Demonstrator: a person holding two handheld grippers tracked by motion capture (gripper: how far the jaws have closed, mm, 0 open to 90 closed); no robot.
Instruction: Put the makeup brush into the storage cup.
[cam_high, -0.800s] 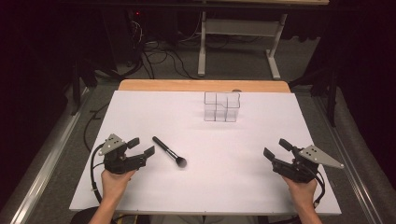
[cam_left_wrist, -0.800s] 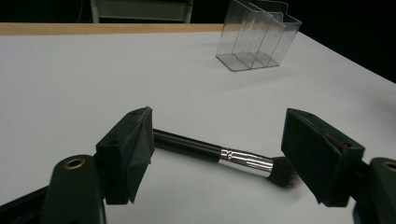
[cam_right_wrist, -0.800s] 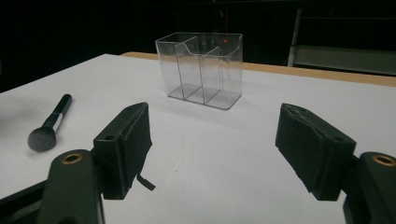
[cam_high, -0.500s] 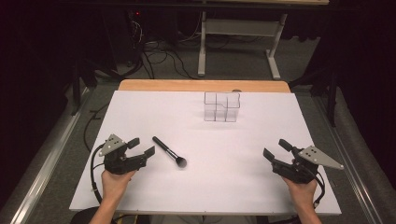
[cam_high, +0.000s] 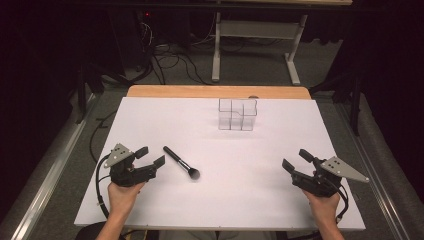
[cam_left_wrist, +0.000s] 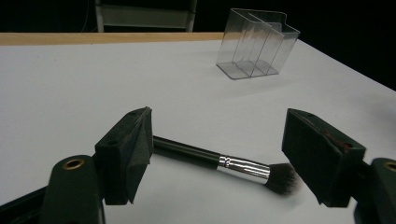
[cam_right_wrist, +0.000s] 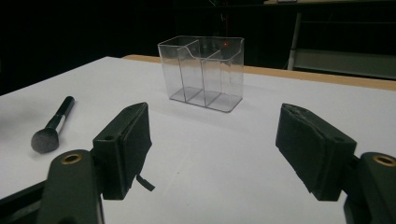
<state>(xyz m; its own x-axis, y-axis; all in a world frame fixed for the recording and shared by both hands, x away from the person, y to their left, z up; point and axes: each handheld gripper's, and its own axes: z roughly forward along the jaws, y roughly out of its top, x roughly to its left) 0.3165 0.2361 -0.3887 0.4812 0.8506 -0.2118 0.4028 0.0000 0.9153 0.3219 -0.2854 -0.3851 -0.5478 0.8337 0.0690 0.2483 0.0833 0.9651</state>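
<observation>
A makeup brush (cam_high: 180, 163) is seen lying flat on the white surface (cam_high: 150, 120), just beside the left gripper (cam_high: 150, 156) and toward the middle of the surface from it. In the left gripper view the brush (cam_left_wrist: 219, 161) lies crosswise beyond the two black jaws, its black handle running behind the left-hand pad and its dark bristle head pointing toward the right-hand one. The jaws of this gripper are held wide apart and nothing is pressed between them; the brush is not yet touched.

The right gripper (cam_high: 294, 161) is held at the far right of the surface, well apart from the brush, with its jaws likewise spread wide and nothing between them. From its own view the brush (cam_right_wrist: 50, 127) is seen off to the left.

A clear plastic organiser (cam_high: 237, 114) with upright compartments stands near the far edge of the surface, well apart from both grippers; its compartments look empty.

The brush is judged to be light and stiff along its handle, with a smooth, rounded shaft that may roll or slip if it is pinched off-centre. The bristle head is soft and would be splayed or crushed by the pads, so it is best avoided. The hold is best taken across the black handle, near the silver ferrule, where the balance is likely to lie and the shaft is firm.
</observation>
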